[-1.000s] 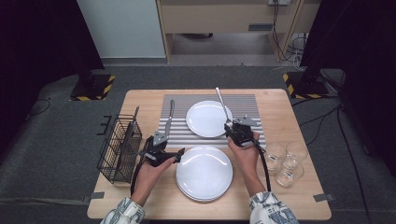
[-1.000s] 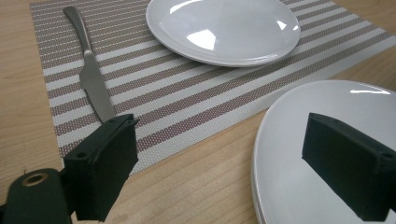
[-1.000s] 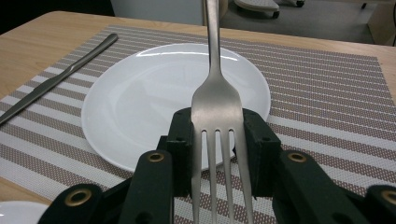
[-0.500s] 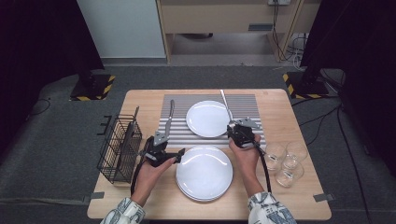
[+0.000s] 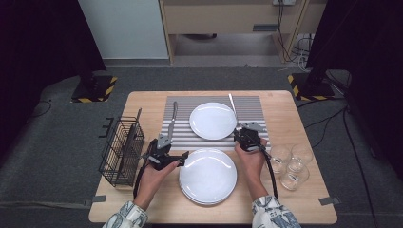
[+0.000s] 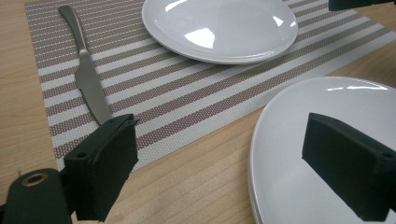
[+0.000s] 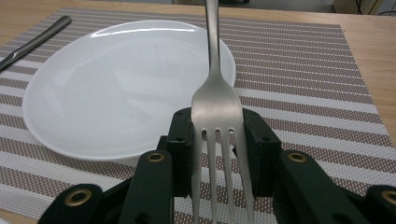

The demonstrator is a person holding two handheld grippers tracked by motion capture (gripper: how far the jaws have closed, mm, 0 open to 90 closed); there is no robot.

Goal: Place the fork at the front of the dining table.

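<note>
My right gripper (image 7: 215, 154) is clamped on the fork (image 7: 215, 112), tines toward camera, handle out over the striped mat (image 7: 299, 60). My left gripper (image 6: 233, 154) stands apart, empty, beside the stacked plates (image 6: 299, 186).

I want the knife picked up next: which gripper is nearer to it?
Left. The left gripper sits just below the knife at the mat's left edge; the right gripper, holding the fork, is beyond the plate.

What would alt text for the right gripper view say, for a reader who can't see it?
Two black jaws of the right gripper clamp a steel fork by its head, tines toward the camera, handle pointing away. Behind it, a white plate sits on a striped placemat, with a knife at far left.
</note>
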